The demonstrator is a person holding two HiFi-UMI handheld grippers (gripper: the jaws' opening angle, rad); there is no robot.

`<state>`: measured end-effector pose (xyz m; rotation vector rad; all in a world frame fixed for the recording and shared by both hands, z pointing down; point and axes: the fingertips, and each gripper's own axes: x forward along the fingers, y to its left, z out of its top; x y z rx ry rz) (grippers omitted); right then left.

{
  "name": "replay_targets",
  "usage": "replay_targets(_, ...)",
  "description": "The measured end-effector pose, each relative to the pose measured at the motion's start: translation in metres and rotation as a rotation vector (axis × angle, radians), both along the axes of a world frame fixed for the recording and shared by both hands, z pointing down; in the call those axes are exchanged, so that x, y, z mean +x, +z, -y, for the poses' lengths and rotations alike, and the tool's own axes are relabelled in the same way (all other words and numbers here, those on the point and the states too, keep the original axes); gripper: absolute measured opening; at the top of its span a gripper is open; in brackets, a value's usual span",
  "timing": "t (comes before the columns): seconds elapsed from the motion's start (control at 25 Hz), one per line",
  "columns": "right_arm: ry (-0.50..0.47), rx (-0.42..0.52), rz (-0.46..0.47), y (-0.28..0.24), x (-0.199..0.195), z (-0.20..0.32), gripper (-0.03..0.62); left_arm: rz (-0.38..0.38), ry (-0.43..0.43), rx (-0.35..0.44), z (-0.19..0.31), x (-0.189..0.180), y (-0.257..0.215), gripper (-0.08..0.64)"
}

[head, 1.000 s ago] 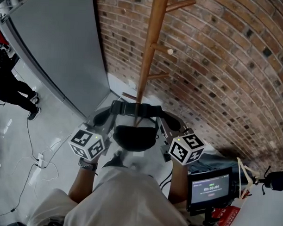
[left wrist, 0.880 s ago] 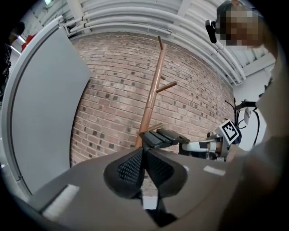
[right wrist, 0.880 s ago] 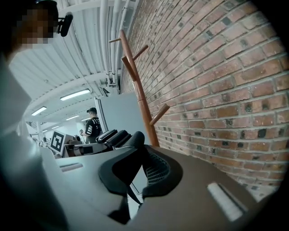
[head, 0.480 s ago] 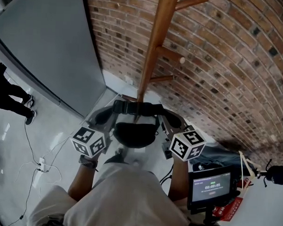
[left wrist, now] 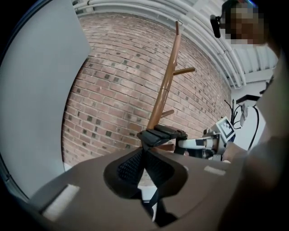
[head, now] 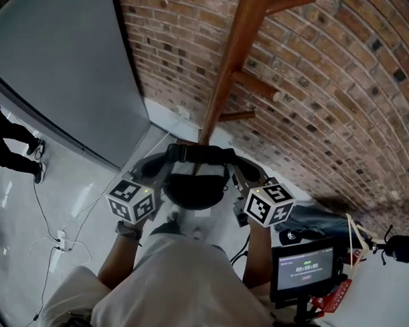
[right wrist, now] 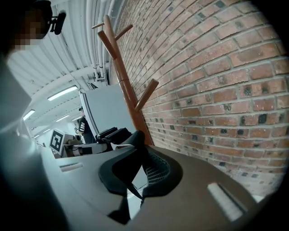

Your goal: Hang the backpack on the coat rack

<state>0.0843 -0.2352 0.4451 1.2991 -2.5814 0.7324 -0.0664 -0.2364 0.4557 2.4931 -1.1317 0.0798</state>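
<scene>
The black backpack (head: pixel 193 190) hangs between my two grippers, just in front of the foot of the wooden coat rack (head: pixel 229 73). My left gripper (head: pixel 153 168) is shut on a black mesh strap (left wrist: pixel 135 163) at the bag's left side. At the right side my right gripper (head: pixel 246 173) is shut on the other strap (right wrist: pixel 151 168). The bag's padded top band (head: pixel 199 153) spans between them, close to the pole. Pegs (head: pixel 257 85) stick out of the pole above the bag. In each gripper view the other gripper shows beyond the strap: the right one (left wrist: pixel 201 143), the left one (right wrist: pixel 97 139).
A brick wall (head: pixel 327 97) stands behind the rack and a grey panel (head: pixel 60 67) at the left. A person's legs (head: pixel 14 156) and floor cables (head: pixel 58 238) are at far left. A small monitor on a stand (head: pixel 304 269) and a dark bag (head: pixel 320 220) sit at lower right.
Both grippers and the backpack have sunk a little and come closer to the rack's pole, which now looms larger and further right. Both grips are unchanged.
</scene>
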Motion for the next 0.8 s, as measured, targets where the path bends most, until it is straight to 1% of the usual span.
replay_targets(0.32,0.025,-0.053,-0.009,0.019,0.000,0.007,0.006,0.019,0.045,-0.055,0.004,0.005,0.020,0.005)
replay_targets(0.52,0.039,-0.086,-0.012,0.031,0.001,0.009,0.006,0.030,0.075,-0.076,0.005,0.013,0.032,0.006)
replay_targets(0.8,0.035,-0.115,-0.025,0.044,-0.001,0.011,0.006,0.036,0.093,-0.110,0.002,0.018,0.047,0.006)
